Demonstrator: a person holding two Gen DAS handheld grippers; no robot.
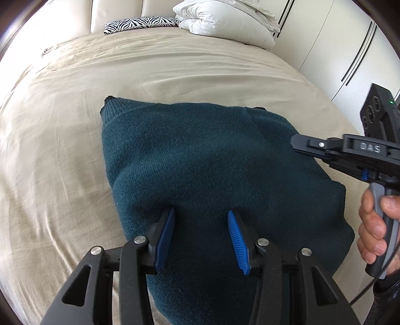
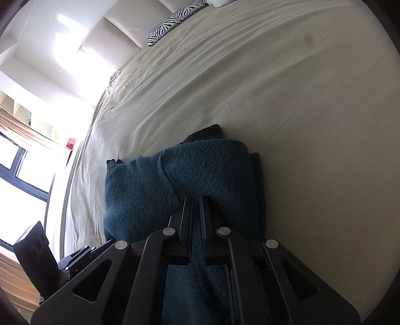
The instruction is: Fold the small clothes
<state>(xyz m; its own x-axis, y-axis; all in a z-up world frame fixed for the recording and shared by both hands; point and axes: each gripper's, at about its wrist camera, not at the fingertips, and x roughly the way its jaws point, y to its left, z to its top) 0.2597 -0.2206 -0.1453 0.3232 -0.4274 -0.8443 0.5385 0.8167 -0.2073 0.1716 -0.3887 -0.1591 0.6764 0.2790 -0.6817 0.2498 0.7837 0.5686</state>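
Dark teal knitted sweater (image 1: 212,162) lying part-folded on the bed (image 1: 62,150). Right gripper (image 2: 196,200) pinches its right edge (a fold of knit between closed jaws); left gripper (image 1: 200,215), jaws apart, hovers over the near hem, holding nothing.

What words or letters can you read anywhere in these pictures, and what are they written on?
"DAS": raised grey letters on the black body of the right hand-held gripper, seen from the left wrist camera.
Nothing else reads: the teal sweater, the bed sheet and the zebra pillow carry no writing.
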